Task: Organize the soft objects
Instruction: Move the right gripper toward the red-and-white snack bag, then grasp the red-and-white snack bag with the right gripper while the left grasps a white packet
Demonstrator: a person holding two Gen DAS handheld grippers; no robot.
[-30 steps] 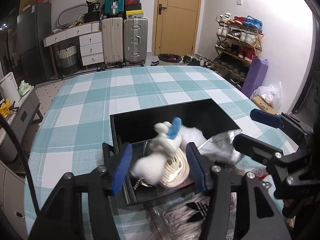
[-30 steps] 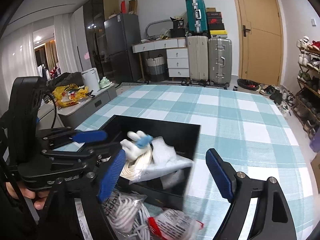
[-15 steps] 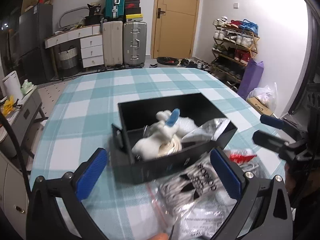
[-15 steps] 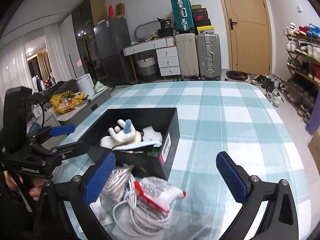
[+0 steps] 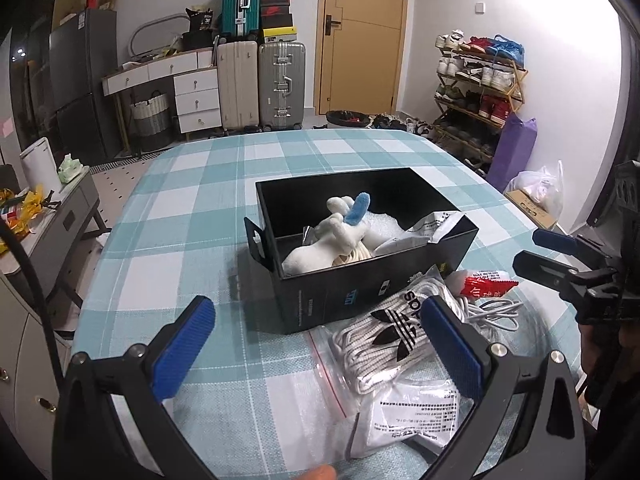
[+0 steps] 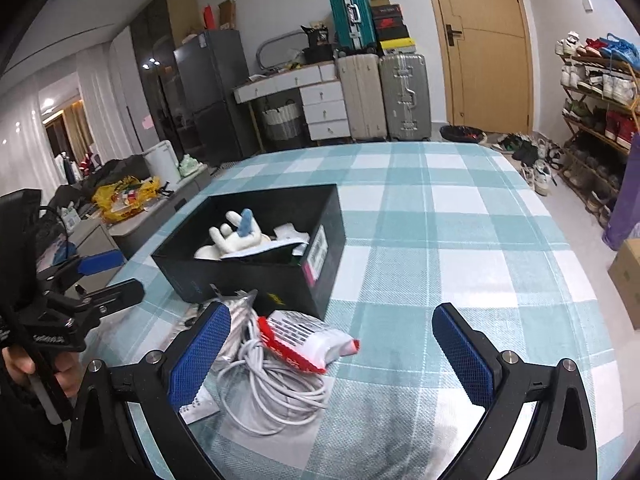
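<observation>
A black box stands on the checked table. In it lie a white plush toy with a blue part and white packets. In front of the box lie a clear bag of white laces, a white cable coil and a red and white packet. My left gripper is open and empty, low in front of the box. My right gripper is open and empty over the cable and packet.
The teal checked tablecloth covers the table. Suitcases, a drawer unit and a shoe rack stand beyond the far edge. A low cabinet stands to the left of the table.
Both grippers have pulled back from the box and opened wide. The plush toy and packets stay in the box. The bag, cable and red packet now show in front of it.
</observation>
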